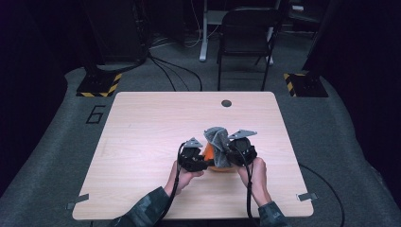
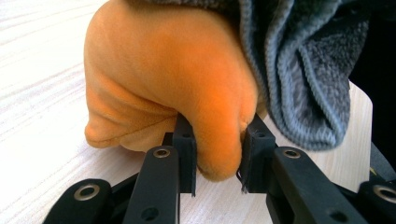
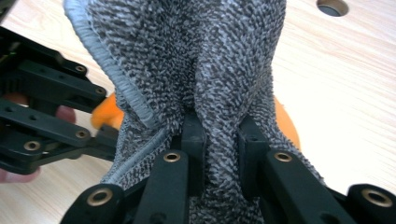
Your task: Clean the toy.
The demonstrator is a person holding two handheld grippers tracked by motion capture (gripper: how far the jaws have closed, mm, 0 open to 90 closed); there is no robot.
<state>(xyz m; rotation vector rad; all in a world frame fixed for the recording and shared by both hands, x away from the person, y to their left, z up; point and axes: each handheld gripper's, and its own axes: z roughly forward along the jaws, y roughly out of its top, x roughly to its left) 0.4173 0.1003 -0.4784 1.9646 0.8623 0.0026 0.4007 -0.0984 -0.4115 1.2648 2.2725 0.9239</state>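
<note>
One orange plush toy (image 1: 211,156) is sitting on the table (image 1: 142,142), right of centre and nearer the front edge than the back, with one grey terry cloth (image 1: 218,140) draped over it and bunched upward

The left gripper (image 1: 204,163) is pinching a fold of the orange plush toy (image 2: 187,79); in the left gripper view the jaws are standing nearly closed with the fabric bulging between them. The right gripper (image 1: 231,150) is clamping a gathered ridge of the grey terry cloth (image 3: 201,70); in the right gripper view the jaws are almost together with the pile squeezed between them

Handling, as judged: both things are looking soft, light and limp, not fragile. The plush is giving under the pads and dimpling, so a deep bite on a bulge is holding better than a shallow pinch on the surface nap. The cloth is looking grippy rather than slippery, loop pile with a stitched hem; taking it at the hem or a doubled fold is seeming safest, since a single layer may be sliding out

Count: one toy, one cloth, two grippers, two hands (image 1: 182,177). One round dark hole (image 1: 226,103) is sitting near the back edge of the table
</note>
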